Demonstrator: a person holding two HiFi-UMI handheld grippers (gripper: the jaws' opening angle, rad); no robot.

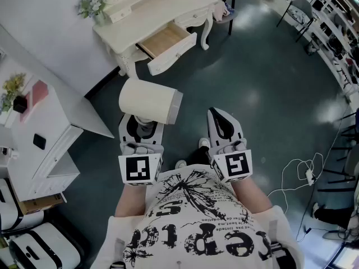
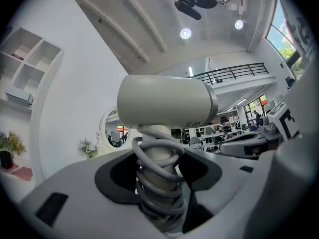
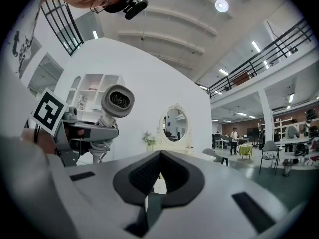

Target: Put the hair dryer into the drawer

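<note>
Hair dryer (image 1: 148,101) sits in the left gripper (image 1: 141,125), which is held level with jaws clamped wide round the handle and its coiled cord (image 2: 160,159); the handle's lower end is hidden. Right gripper (image 1: 220,116), level just right of it, has jaws together and is seemingly empty. The open drawer (image 1: 174,54) lies far ahead

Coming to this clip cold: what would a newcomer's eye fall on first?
The cream hair dryer stands out at the middle of the head view, gripped by its cord-wrapped handle in the left gripper. Ahead of it, the white dressing table has one drawer pulled open. The right gripper is shut and empty beside the left one.
</note>
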